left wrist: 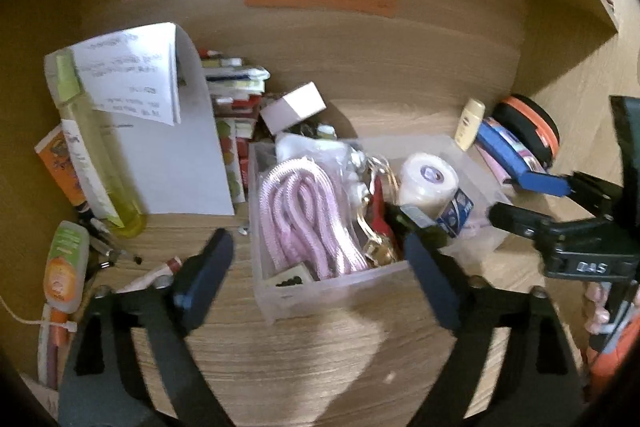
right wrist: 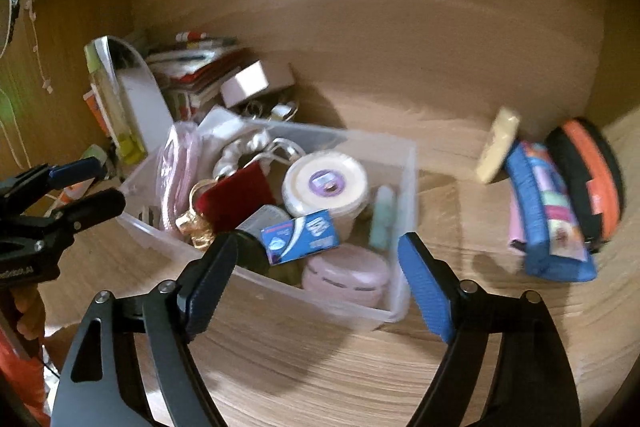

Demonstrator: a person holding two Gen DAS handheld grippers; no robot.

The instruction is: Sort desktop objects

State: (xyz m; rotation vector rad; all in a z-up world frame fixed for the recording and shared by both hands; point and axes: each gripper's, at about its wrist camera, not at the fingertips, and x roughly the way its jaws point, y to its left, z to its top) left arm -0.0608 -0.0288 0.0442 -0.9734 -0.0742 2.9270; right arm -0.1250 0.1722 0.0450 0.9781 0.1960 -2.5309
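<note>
Both the left hand-held gripper [left wrist: 316, 259] and the right hand-held gripper [right wrist: 320, 267] gape wide and empty over the crammed clear bin [right wrist: 406, 187] mid-worktop [right wrist: 320, 367], with papers [left wrist: 172, 147] behind-left and a blue case [right wrist: 536, 211] to its right.

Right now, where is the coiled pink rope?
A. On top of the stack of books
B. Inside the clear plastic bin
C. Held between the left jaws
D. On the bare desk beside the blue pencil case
B: the pink rope lies coiled inside the clear plastic bin, at its left end, and both pairs of jaws stand open and empty.
</note>
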